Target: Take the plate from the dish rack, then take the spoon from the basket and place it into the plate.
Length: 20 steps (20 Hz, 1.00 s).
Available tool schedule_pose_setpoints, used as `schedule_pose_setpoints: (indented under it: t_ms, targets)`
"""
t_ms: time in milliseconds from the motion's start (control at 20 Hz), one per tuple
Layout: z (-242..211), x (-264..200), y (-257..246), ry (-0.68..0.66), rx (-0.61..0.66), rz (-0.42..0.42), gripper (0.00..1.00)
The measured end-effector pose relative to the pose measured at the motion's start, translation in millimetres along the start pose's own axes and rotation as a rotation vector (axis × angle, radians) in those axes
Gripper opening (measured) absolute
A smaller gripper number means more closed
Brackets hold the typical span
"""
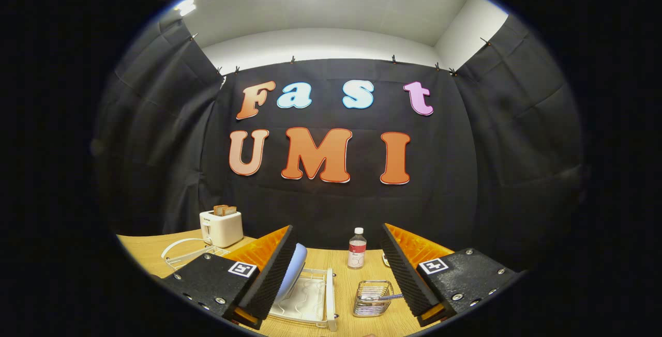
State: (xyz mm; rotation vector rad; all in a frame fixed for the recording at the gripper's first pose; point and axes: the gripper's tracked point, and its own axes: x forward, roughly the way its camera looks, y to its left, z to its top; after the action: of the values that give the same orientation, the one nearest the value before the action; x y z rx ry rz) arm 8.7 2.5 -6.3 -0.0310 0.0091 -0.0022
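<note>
The gripper (336,270) hung above the wooden table (145,254) with its fingers spread wide, holding nothing. A pale blue round plate (292,270) stood upright in the white dish rack (310,301), just beside the left finger. To the right, a small wire basket (371,299) held a spoon with a blue handle (389,297). Farther off stood a clear plastic bottle (357,248) and, far left, a white toaster (221,227) with toast in it.
</note>
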Motion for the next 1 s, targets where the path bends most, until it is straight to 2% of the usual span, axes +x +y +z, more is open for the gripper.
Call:
schedule_pose_setpoints:
  t_ms: [850,1000]
  targets:
    - [-96.5,63.6,58.0,0.352,-0.024,0.065,0.98]
    - [-103.0,75.4,62.8,0.387,-0.058,0.049,0.98]
